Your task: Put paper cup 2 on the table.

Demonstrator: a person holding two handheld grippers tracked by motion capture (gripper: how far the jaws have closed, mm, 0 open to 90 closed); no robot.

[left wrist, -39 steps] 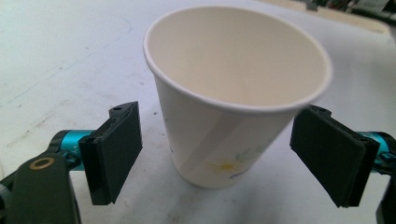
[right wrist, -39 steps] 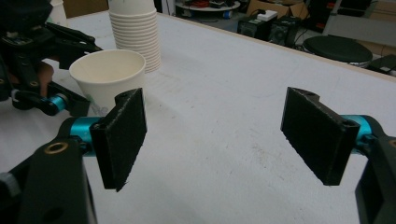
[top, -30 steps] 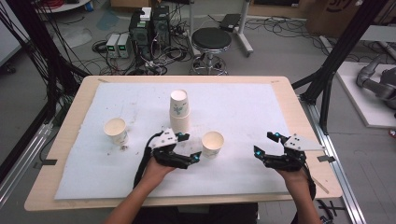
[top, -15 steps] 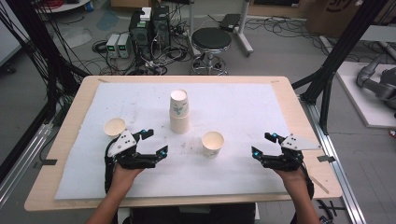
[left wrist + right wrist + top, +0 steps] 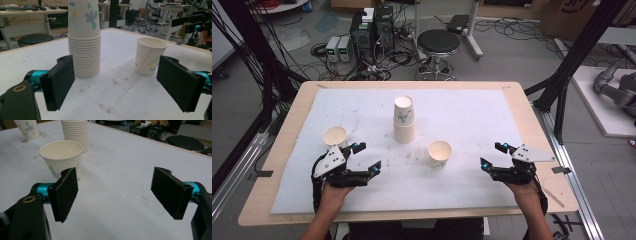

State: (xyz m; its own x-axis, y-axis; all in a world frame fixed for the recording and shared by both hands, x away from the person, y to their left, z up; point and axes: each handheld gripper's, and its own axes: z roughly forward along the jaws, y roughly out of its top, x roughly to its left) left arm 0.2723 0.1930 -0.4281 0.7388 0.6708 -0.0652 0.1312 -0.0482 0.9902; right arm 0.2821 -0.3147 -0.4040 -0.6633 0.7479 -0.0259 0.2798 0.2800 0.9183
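At the far left of the table (image 5: 287,150), on the white mat (image 5: 472,120), a single paper cup (image 5: 335,136) stands upright just beyond the left gripper (image 5: 366,156), which has moved leftward from the middle of the mat, where it was next to the centre cup a second ago. Its jaws have just been opening and now stand spread wide with nothing between them; in the left gripper view they frame bare mat. That reads as a release finished: this hand is free for another cup. Further right, the inverted stack of cups (image 5: 403,120) stands near the mat's centre, untouched and well apart from both grippers. Just right of it, nearer the person, sits a second single cup (image 5: 440,153), upright and open-mouthed. At the far right the right gripper (image 5: 492,156) hovers unmoved, jaws spread and empty, pointing toward that cup.
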